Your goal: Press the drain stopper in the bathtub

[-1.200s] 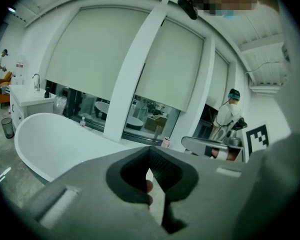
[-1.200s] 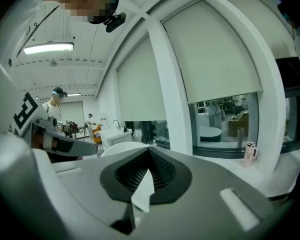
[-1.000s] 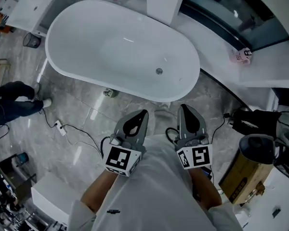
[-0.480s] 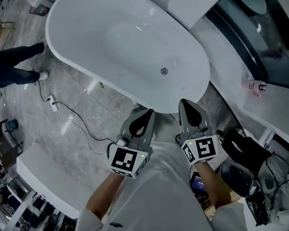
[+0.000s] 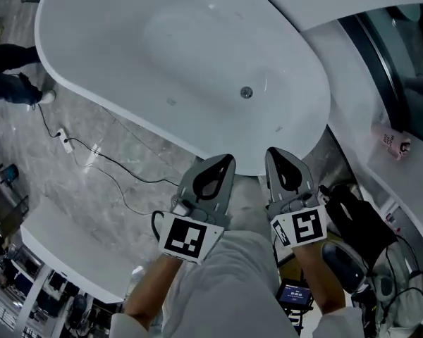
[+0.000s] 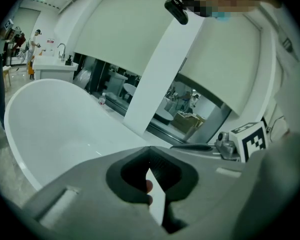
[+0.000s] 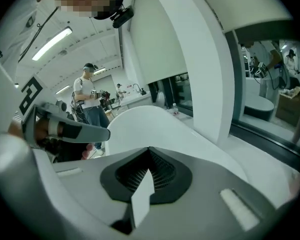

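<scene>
View from above, looking steeply down. At the far left edge, one person's dark trouser leg (image 5: 5, 84) stands on the grey marble floor (image 5: 106, 189). One thin black cable (image 5: 109, 166) with one white power strip (image 5: 65, 144) trails across that floor beside the tub.

One white oval bathtub (image 5: 113, 20) fills the upper middle. Its basin holds one thing that shows: a single small round metal drain stopper (image 5: 246, 92), on the tub bottom toward the right end, near the right-hand wall.

Two hand-held grippers hover below the tub's near rim, side by side, both well apart from the stopper. The left gripper (image 5: 224, 162) points at the rim, its tip overlapping the rim's outer edge; in its own view (image 6: 150, 148) the two jaws are pressed together at the tip, with nothing between them. The right gripper (image 5: 276, 153) sits just beside it; its own view (image 7: 150, 149) also shows the jaws closed on each other, holding nothing. Each carries one cube with black-and-white square markers, two cubes in all: left cube (image 5: 187, 236), right cube (image 5: 299, 227).

At the right, one black bag (image 5: 358, 220) lies on the floor, and one small pink item (image 5: 391, 143) rests on the white ledge (image 5: 352, 69) behind the tub's right end.
</scene>
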A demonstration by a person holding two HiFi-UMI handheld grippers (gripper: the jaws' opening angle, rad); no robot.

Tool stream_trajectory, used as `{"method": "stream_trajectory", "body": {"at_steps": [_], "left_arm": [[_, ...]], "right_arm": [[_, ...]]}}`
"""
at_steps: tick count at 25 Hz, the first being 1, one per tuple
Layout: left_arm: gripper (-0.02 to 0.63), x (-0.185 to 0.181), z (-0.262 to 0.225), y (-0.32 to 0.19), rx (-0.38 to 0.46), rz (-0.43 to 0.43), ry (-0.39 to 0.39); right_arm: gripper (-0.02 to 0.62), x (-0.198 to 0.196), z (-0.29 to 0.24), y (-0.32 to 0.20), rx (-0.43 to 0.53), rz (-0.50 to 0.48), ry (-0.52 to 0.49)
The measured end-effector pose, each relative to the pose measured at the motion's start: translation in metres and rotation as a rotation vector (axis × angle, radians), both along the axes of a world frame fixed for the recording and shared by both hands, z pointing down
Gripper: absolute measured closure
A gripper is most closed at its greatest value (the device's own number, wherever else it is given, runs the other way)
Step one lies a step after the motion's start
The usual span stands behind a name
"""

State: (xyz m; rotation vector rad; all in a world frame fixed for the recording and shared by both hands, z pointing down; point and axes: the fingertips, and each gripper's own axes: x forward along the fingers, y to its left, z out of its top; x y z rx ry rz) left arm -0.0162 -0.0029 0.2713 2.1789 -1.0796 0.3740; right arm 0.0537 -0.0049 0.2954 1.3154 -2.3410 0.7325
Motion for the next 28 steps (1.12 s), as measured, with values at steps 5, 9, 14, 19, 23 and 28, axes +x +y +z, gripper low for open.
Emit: {"method": "stream_trajectory", "body": {"at_steps": [5, 9, 14, 19, 23, 28], "left_arm": [[0.606, 0.001, 0.056, -0.004, -0.045, 0.023, 0.008], [0.606, 0.002, 0.104, -0.009, -0.075, -0.003, 0.007], [0.606, 0.007, 0.164, -0.014, -0.106, -0.015, -0.001], [0.606, 0.015, 0.229, -0.017, -0.124, -0.022, -0.026], [0.606, 0.028, 0.268, -0.017, -0.137, 0.013, -0.023], [0.606, 0.038, 0.325, -0.014, -0.193, 0.021, -0.036]], "right_arm": [[0.595, 0.000, 0.058, -0.018, -0.029, 0.034, 0.016], [0.595, 0.003, 0.115, -0.030, -0.050, 0.041, 0.036], [0.595, 0.021, 0.197, -0.039, -0.112, 0.076, 0.064], [0.594, 0.035, 0.273, -0.049, -0.155, 0.098, 0.083], [0.594, 0.038, 0.323, -0.054, -0.177, 0.092, 0.092], [0.594, 0.039, 0.380, -0.057, -0.209, 0.103, 0.095]]}}
